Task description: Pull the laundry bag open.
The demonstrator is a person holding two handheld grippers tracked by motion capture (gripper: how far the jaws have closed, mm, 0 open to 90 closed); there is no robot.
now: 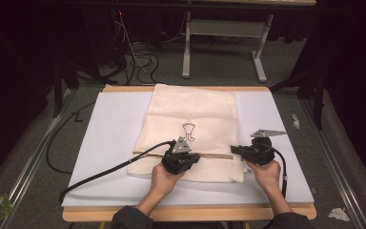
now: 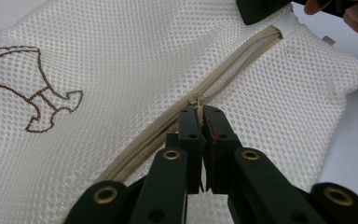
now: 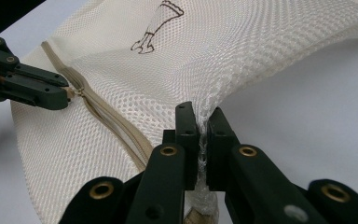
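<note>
- Dim workshop floor with loose cables surrounds a table [image 1: 267,102] topped with a white sheet, on which a cream mesh laundry bag [image 1: 193,114] lies flat, directly ahead of both grippers.
- Across the bag's near part runs a beige zipper [image 2: 154,135]; its small pull tab [image 2: 198,106] sits right at the tip of the left gripper [image 2: 201,114].
- That left gripper has its jaws pressed nearly together on the pull tab, a thin sliver of it showing between them, so I judge the work in hand to be running the slider along the zipper.
- Ahead of the left gripper, toward the other hand, the zipper's two tapes lie parted, so the bag looks open on that stretch.
- At the bag's edge, beside the zipper's end, the right gripper [image 3: 203,128] is clamped on a bunched fold of mesh, jaws almost touching through the fabric.
- Mesh rises in a taut ridge away from that pinch, which suggests the right gripper anchors the bag so the zipper stays straight and tensioned against the left gripper's pull.
- Just beyond the zipper, on the far side from both grippers, a brown embroidered emblem [image 1: 188,131] marks the bag's face.
</note>
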